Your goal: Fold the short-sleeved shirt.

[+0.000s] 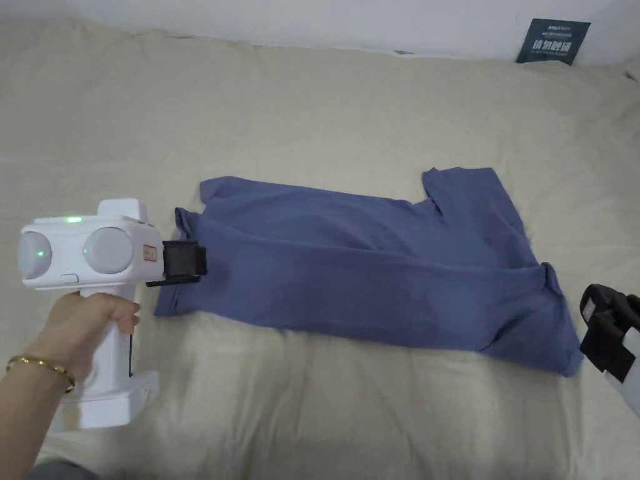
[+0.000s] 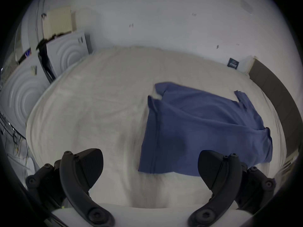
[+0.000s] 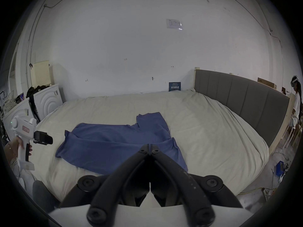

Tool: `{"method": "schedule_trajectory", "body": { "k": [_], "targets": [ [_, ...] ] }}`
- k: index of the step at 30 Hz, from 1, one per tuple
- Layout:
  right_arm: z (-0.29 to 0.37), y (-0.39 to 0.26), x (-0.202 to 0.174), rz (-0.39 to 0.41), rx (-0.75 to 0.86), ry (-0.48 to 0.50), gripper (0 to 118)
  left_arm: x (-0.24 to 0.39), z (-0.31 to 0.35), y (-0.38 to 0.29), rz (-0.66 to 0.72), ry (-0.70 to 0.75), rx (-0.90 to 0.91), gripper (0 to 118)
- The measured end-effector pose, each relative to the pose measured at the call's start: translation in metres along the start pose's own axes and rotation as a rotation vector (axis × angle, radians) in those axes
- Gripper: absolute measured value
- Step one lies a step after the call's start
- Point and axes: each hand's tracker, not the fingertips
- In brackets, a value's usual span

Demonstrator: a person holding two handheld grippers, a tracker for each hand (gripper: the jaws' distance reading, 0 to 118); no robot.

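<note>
A blue short-sleeved shirt [image 1: 375,275] lies on the beige bed cover [image 1: 350,106], folded lengthwise into a long band. One sleeve [image 1: 472,200] sticks out at its far right end. My left gripper [image 1: 186,262], held by a hand, hovers at the shirt's left hem edge. In the left gripper view its jaws [image 2: 150,168] stand wide apart with nothing between them, and the shirt [image 2: 205,129] lies ahead to the right. My right gripper [image 1: 601,325] is just off the shirt's right end, apart from the cloth. Its jaws [image 3: 150,147] are pressed together and hold nothing, with the shirt [image 3: 114,145] beyond them.
A small dark blue sign [image 1: 553,41] leans on the white wall behind the bed. A grey padded headboard [image 3: 237,102] runs along the right side. White cabinets [image 2: 70,53] stand past the left end. A person [image 3: 296,102] stands far right. Bare bed cover surrounds the shirt.
</note>
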Motion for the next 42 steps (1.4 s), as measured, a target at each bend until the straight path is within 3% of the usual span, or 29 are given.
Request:
{"method": "schedule_trajectory", "body": {
  "k": [5, 6, 7, 9, 10, 14, 15, 19, 21, 23, 24, 26, 29, 30, 31, 32, 33, 35, 36, 37, 40, 42],
  "targets": [
    [-0.008, -0.005, 0.008, -0.011, -0.044, -0.037, 1, -0.001, -0.047, -0.004, -0.044, 0.065, -0.177, 116],
    [-0.010, -0.005, 0.009, -0.016, -0.050, -0.043, 1, 0.000, -0.050, -0.006, -0.059, 0.066, -0.194, 110],
    [-0.012, -0.006, 0.011, -0.021, -0.057, -0.051, 1, 0.001, -0.052, -0.010, -0.062, 0.060, -0.190, 98],
    [-0.015, -0.007, 0.013, -0.029, -0.068, -0.063, 1, 0.002, -0.057, -0.015, -0.044, 0.023, -0.214, 47],
    [-0.017, -0.007, 0.014, -0.032, -0.074, -0.067, 1, 0.003, -0.054, -0.016, -0.005, -0.020, -0.192, 39],
    [-0.024, -0.005, 0.015, -0.020, -0.084, -0.079, 1, 0.009, -0.044, -0.016, -0.104, 0.013, -0.177, 6],
    [-0.027, -0.002, 0.015, -0.017, -0.088, -0.082, 2, 0.009, -0.041, -0.015, -0.095, -0.045, -0.181, 6],
    [-0.054, 0.013, 0.025, 0.010, -0.164, -0.087, 5, 0.007, -0.025, -0.013, -0.080, -0.033, -0.144, 6],
    [-0.076, 0.019, 0.037, 0.036, -0.280, -0.081, 38, 0.005, -0.013, -0.009, -0.069, -0.052, -0.116, 6],
    [-0.103, 0.020, 0.047, 0.051, -0.433, -0.067, 87, 0.001, -0.002, -0.004, -0.055, -0.075, -0.086, 6],
    [-0.115, 0.015, 0.054, 0.032, -0.467, -0.053, 101, 0.001, 0.004, -0.002, -0.055, -0.081, -0.075, 6],
    [-0.140, 0.003, 0.065, -0.008, -0.549, -0.041, 111, 0.000, 0.011, 0.001, -0.049, -0.087, -0.062, 6],
    [-0.172, -0.022, 0.076, -0.093, -0.674, -0.059, 108, 0.002, 0.014, 0.000, -0.049, -0.086, -0.049, 6],
    [-0.182, -0.031, 0.078, -0.118, -0.685, -0.075, 97, 0.004, 0.012, -0.002, -0.068, -0.067, -0.049, 6],
    [-0.189, -0.037, 0.078, -0.123, -0.700, -0.094, 75, 0.005, 0.008, -0.004, -0.087, -0.045, -0.064, 6],
    [-0.194, -0.042, 0.077, -0.120, -0.700, -0.096, 36, 0.006, 0.006, -0.006, -0.089, -0.037, -0.074, 6],
    [-0.197, -0.046, 0.077, -0.132, -0.700, -0.099, 20, 0.005, 0.004, -0.008, -0.085, -0.038, -0.079, 6],
    [-0.197, -0.049, 0.076, -0.228, -0.716, -0.064, 16, 0.001, 0.001, -0.012, -0.064, -0.037, -0.095, 6],
    [-0.193, -0.043, 0.075, -0.207, -0.705, -0.097, 13, -0.002, 0.000, -0.012, -0.058, -0.035, -0.107, 6],
    [-0.188, -0.036, 0.075, -0.197, -0.698, -0.052, 9, -0.006, 0.001, -0.011, -0.051, -0.034, -0.108, 6],
    [-0.166, -0.011, 0.077, -0.120, -0.673, 0.011, 9, -0.017, 0.010, -0.007, -0.042, -0.024, -0.097, 6],
    [-0.148, 0.004, 0.081, -0.110, -0.645, 0.050, 9, -0.027, 0.021, -0.005, -0.013, -0.062, -0.090, 6]
  ]
}}
